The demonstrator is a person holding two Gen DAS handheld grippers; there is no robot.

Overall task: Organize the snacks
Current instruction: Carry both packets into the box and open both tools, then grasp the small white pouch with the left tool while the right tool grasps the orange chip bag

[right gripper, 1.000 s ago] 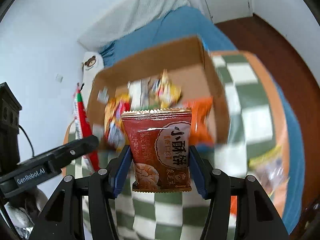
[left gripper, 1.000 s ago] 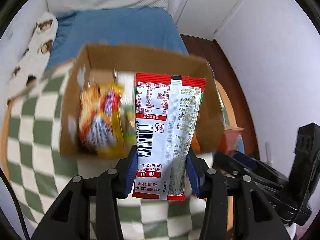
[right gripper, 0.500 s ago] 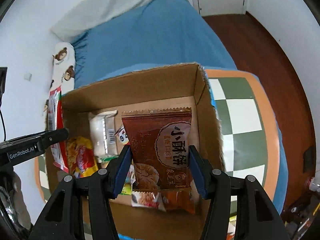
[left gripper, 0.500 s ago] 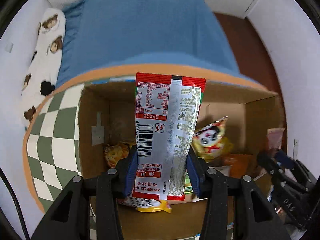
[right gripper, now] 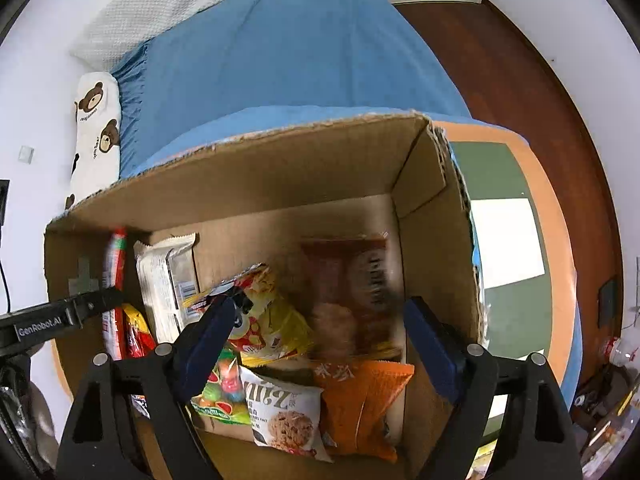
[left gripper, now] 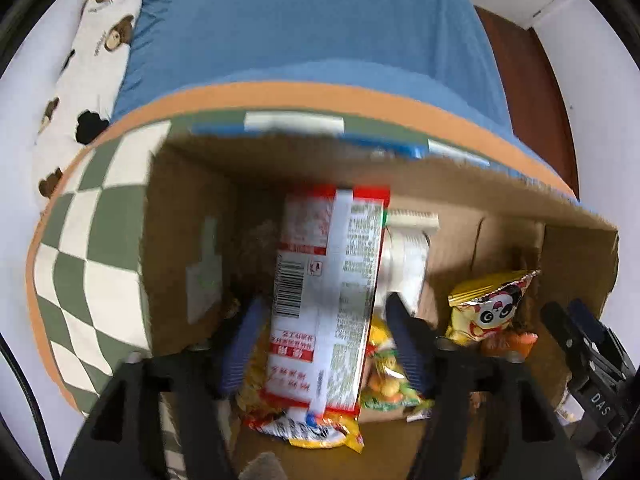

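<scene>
Snack packets lie loose inside an open cardboard box (right gripper: pixel 280 184) that sits on a desk (left gripper: pixel 100 240) under a green-and-white checked cloth with an orange edge. Red-and-white packet (left gripper: pixel 324 292): long, printed back outward with barcode and text panel, blurred, centre of the left wrist frame, standing between the blue pads of the left gripper (left gripper: pixel 324 344) with a visible gap on each side; pads not pressing it. Left gripper's jaws have just been opening. Beneath its lower end, a yellow-and-red packet (left gripper: pixel 308 430) on the box floor; at right, a yellow panda-face packet (left gripper: pixel 490 306) leaning upright against the box wall.

Right wrist frame: brown packet (right gripper: pixel 352 296), heavily blurred, centre right in the box, between but clear of the pads of the right gripper (right gripper: pixel 316 344). Right gripper's jaws have just been opening and stand wide, nothing clamped. Below it, an orange packet (right gripper: pixel 360 404) and a white cookie packet (right gripper: pixel 284 412); a silver-white packet (right gripper: pixel 164 276) stands at the left of the box.

Both grippers point down into the box from above its near edge. Blue bed (right gripper: pixel 280 48) fills the upper frame beyond the desk, with a bear-print pillow (right gripper: pixel 96 120) at upper left.
</scene>
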